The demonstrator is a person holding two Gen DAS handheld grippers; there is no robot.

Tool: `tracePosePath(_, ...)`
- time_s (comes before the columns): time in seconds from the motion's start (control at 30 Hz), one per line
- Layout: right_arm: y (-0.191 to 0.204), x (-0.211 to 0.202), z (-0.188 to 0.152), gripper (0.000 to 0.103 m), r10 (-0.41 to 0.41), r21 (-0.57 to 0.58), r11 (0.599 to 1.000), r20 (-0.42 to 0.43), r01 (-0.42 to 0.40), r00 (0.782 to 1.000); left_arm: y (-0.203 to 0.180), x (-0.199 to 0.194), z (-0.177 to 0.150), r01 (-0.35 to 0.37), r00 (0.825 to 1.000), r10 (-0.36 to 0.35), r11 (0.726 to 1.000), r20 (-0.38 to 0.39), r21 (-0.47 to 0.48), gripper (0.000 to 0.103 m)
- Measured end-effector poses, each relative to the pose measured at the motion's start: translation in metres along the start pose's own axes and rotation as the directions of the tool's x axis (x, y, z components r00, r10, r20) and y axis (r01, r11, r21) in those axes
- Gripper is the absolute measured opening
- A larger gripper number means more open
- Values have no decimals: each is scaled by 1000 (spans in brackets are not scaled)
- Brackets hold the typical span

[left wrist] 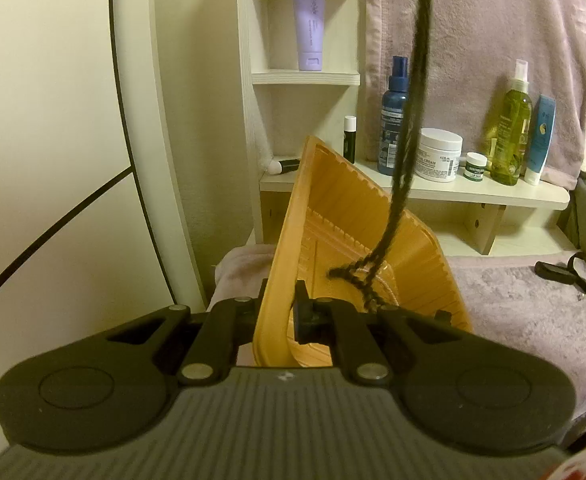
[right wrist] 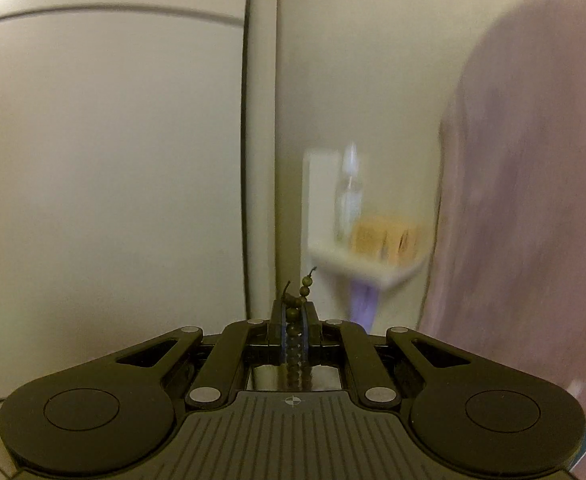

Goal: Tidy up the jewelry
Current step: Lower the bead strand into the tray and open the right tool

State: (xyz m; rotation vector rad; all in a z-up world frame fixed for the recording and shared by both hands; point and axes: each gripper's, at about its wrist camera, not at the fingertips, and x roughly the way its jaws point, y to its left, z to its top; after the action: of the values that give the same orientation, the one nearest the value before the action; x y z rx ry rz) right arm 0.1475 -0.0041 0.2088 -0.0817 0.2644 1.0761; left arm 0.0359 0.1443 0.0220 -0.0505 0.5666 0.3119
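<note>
My left gripper (left wrist: 280, 307) is shut on the near rim of an orange plastic tray (left wrist: 345, 216), which it holds tilted above the pink cloth. A dark beaded necklace (left wrist: 403, 152) hangs down from above into the tray, and its lower end lies coiled on the tray's floor. My right gripper (right wrist: 293, 318) is shut on the top end of the beaded necklace (right wrist: 298, 310); a few beads and a thread tail stick up above the pads. The right wrist view is blurred and faces a pale wall.
A white shelf unit (left wrist: 453, 192) behind the tray carries bottles, jars and tubes, with a lilac tube (left wrist: 309, 26) on an upper shelf. A pink towel (left wrist: 473, 40) hangs behind it. Dark earphones (left wrist: 569, 274) lie on the pink cloth (left wrist: 525, 320) at right.
</note>
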Motion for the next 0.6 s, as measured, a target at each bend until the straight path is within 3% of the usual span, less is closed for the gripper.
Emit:
tracePosePath(0.33, -6, 26, -60, 7, 82, 101, 993, -197, -63, 977, 1, 0, 0, -5, 1000, 5, 1000, 0, -1, 7)
tracePosePath(0.6, -21, 55, -100, 7, 159, 206, 975, -362, -88, 918, 0, 1, 0, -5, 1000, 5, 1000, -2, 3, 7)
